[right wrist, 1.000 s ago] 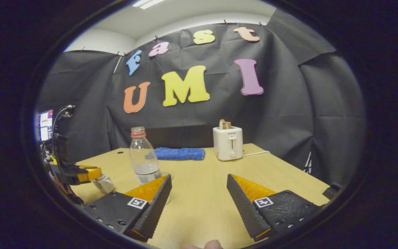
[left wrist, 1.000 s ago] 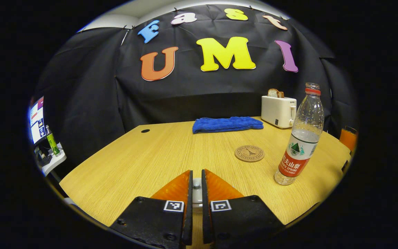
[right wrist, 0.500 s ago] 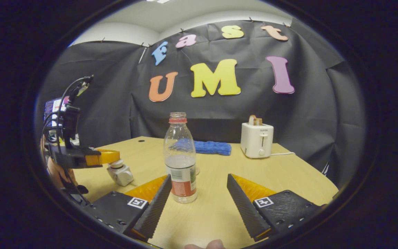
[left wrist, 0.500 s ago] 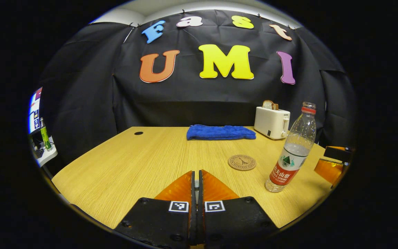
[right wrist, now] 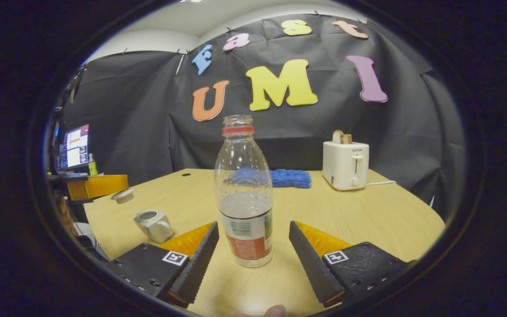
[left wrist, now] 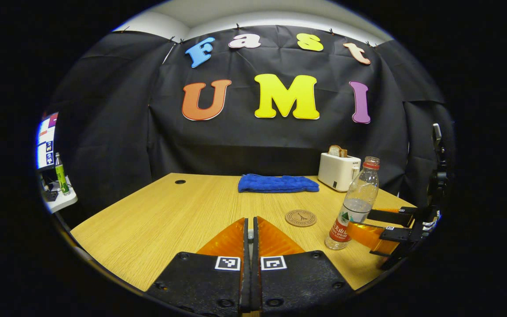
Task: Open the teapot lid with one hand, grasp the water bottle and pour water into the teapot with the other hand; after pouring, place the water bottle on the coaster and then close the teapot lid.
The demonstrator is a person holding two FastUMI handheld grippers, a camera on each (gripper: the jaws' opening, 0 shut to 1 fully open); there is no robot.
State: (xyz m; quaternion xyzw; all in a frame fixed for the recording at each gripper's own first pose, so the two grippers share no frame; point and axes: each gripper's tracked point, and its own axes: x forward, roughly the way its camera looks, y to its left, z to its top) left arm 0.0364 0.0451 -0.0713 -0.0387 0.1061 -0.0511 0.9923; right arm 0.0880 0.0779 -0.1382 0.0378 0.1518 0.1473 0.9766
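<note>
Wood table [right wrist: 368, 220]: water bottle [right wrist: 244, 198] stands upright, dead centre between the wide-open right tongs [right wrist: 253, 246], not yet touched; half a second ago it sat farther off. Left tongs [left wrist: 249, 246] pinched shut on the lid [right wrist: 123, 195], lifted clear above the open teapot [right wrist: 153, 224].

Light wood worktop [left wrist: 170, 211] enclosed by black cloth wall [left wrist: 117, 145]. White ceiling [right wrist: 218, 17] above. Monitor [right wrist: 74, 146] on side shelf [left wrist: 60, 203] at left.
</note>
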